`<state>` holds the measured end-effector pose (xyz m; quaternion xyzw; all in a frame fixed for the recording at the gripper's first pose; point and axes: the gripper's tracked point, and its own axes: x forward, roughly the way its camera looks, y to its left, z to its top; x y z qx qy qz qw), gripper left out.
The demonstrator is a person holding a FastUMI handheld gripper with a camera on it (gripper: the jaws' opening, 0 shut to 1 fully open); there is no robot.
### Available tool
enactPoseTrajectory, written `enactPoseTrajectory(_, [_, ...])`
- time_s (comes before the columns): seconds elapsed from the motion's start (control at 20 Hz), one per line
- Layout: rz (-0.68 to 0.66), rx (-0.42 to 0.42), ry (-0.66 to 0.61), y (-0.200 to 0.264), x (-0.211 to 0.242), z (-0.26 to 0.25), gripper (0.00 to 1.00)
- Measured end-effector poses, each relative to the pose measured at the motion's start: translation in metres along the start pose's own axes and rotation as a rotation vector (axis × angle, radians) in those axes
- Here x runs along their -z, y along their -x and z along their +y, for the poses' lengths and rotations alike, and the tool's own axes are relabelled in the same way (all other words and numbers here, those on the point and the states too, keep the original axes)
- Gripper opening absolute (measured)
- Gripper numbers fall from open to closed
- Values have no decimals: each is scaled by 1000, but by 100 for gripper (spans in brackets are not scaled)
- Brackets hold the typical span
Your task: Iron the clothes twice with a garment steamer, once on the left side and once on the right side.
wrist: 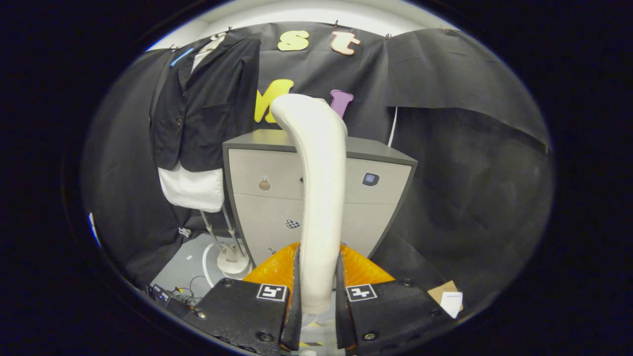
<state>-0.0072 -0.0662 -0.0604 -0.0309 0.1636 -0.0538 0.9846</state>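
Your gripper (317, 291) has both fingers clamped on the garment steamer (316, 198), smooth, cream, curving upward, its nozzle face turned away. The dark jacket (207, 109) hangs beyond, leftward, beside a grey drawer cabinet (381, 198).

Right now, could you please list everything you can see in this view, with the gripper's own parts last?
Garment steamer: one, cream white, clamped upright between the fingers.
Jacket: one, black, hanging on a stand beyond the fingers, left of the cabinet.
White garment: one, showing below the jacket's hem.
Cabinet: one, grey with pale drawers, behind the steamer.
Stand base: one, white, on the floor under the jacket.
Paper slip: one, white, floor at right.
Gripper: one, both fingers pressing the steamer handle.
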Motion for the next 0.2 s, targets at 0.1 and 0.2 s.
enactPoseTrajectory(0.1, [1, 2, 0, 2, 1, 2, 30])
enactPoseTrajectory(0.2, [1, 2, -2, 3, 2, 5, 30])
